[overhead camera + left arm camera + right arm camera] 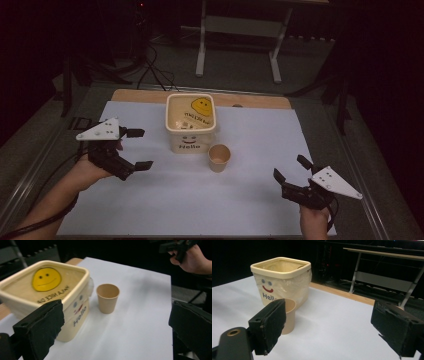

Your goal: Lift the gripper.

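1. High view: paper cup [219, 157] upright on the white sheet [200, 200], just beside the cream bin [190, 121], off its front right corner; whether touching, cannot tell.
2. Left of the bin: left gripper [139, 149], jaws spread wide, nothing between them, pointed toward bin and cup but apart from both.
3. Well right of the bin and nearer the table's front edge: right gripper [290, 169], jaws likewise wide apart and empty, aimed back toward the cup.
4. Left gripper view: cup [107, 298] standing open-mouthed beside the bin [45, 295], smiley face and lettering on the bin's inside, "Hello" on its side wall; far hand [193, 260] past the sheet's edge.
5. Right gripper view: cup [289, 317] partly hidden behind the near jaw, in front of the bin [282, 280]; clear liner over the bin's rim.
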### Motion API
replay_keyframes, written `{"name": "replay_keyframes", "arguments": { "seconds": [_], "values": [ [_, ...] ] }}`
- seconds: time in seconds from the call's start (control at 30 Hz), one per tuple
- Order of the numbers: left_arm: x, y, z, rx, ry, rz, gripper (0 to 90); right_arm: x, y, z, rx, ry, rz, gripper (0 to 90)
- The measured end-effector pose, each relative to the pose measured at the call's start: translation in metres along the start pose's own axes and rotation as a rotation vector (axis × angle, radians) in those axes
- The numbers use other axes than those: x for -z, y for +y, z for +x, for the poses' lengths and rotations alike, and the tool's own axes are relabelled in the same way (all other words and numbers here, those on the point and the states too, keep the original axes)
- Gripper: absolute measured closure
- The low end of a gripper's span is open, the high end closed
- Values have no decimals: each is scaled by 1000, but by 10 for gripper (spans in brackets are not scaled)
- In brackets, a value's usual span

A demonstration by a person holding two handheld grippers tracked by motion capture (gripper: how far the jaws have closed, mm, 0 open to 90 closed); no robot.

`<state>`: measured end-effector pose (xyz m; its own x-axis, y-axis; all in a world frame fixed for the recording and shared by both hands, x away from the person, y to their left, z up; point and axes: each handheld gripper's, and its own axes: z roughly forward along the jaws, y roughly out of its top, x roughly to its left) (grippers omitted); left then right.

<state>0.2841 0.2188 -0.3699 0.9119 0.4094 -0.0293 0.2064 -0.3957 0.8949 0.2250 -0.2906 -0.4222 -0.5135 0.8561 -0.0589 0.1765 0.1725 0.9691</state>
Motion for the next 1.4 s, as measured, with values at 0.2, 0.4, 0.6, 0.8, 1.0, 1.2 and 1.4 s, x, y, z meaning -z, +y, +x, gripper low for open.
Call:
{"name": "replay_keyframes", "arguments": {
  "seconds": [0.2,0.4,0.6,0.8,1.0,1.2,1.4],
  "values": [
    [-14,13,1,-27,-35,43,15,0,0,0,-1,3,4,127],
    [-26,22,6,-42,-53,86,14,0,0,0,2,5,3,126],
    [-36,33,5,-77,-66,136,14,-1,0,0,-3,11,8,127],
    [-47,42,3,-104,-91,193,14,-2,0,0,-3,16,11,127],
    [-60,50,2,-139,-114,232,14,-2,0,0,-3,18,15,127],
    [-75,57,7,-148,-126,271,15,-3,0,0,-4,22,19,127],
    [-90,65,1,-187,-148,320,15,-3,-1,-2,-9,25,24,127]
  ]
}}
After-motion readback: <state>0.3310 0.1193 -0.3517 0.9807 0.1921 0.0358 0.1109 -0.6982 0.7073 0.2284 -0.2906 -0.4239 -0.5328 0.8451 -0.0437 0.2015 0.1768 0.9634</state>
